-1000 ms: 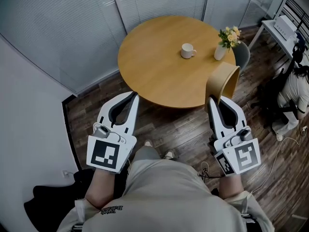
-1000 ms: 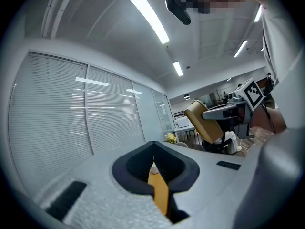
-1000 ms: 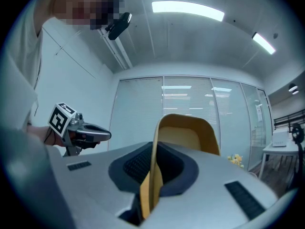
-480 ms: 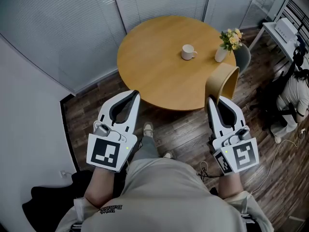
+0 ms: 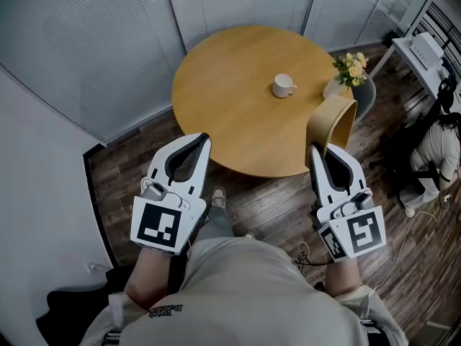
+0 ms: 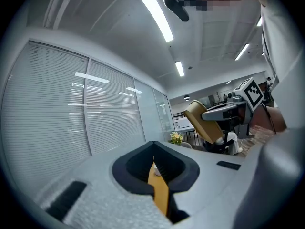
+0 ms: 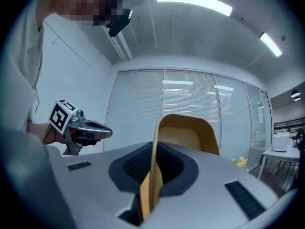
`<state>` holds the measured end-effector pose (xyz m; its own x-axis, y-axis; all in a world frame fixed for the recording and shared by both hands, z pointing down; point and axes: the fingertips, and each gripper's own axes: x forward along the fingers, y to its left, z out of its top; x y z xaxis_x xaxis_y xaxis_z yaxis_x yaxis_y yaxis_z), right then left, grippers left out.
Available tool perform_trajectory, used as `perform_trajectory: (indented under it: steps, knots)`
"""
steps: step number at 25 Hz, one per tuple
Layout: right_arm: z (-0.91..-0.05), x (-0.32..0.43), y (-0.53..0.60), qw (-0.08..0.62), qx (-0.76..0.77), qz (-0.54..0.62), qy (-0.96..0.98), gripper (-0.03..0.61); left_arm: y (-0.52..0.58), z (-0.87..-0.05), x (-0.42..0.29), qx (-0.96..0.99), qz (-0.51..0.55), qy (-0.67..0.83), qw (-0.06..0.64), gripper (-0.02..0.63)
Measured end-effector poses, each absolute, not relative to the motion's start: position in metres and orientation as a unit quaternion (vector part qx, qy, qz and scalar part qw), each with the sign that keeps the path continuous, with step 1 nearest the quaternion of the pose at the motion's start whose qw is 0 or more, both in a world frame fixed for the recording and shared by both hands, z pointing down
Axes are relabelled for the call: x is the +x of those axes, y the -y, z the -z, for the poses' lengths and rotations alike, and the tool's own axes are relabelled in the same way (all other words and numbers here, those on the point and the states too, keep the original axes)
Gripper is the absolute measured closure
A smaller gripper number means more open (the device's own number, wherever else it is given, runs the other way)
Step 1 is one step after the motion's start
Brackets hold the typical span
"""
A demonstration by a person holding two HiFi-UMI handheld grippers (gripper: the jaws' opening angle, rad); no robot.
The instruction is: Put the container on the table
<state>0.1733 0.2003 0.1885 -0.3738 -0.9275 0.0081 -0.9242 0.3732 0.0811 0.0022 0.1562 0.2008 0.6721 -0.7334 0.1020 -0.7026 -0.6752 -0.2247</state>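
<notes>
A tan, scoop-shaped container point(image 5: 335, 121) hangs over the near right edge of the round wooden table point(image 5: 230, 85). My right gripper point(image 5: 315, 148) is shut on its wall. In the right gripper view the container point(image 7: 187, 133) rises from between the jaws of the right gripper point(image 7: 153, 147). My left gripper point(image 5: 201, 137) is shut and holds nothing, a little short of the table's near edge. The left gripper view shows the left gripper point(image 6: 153, 144) with only a thin slit between its jaws, and the right gripper with the container point(image 6: 202, 123) off to the right.
A white mug point(image 5: 283, 86) and a vase of yellow flowers point(image 5: 347, 72) stand on the table's far right part. A grey chair point(image 5: 369, 89) sits behind it. At the right are a white desk point(image 5: 425, 49) and a seated person point(image 5: 432, 150). Glass walls with blinds close off the far side.
The person has stepped slightly closer to the table, with one foot forward. Both grippers keep their pose, and the container stays in the right one.
</notes>
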Motion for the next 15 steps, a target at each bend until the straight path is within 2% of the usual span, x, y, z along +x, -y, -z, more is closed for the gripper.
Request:
perform_trajectory:
  steps: [15]
  knots:
    - [-0.188,0.128,-0.080,0.040,0.565,0.022,0.824,0.543,-0.028,-0.202,-0.034,-0.918,0.091,-0.379,0.072,0.594]
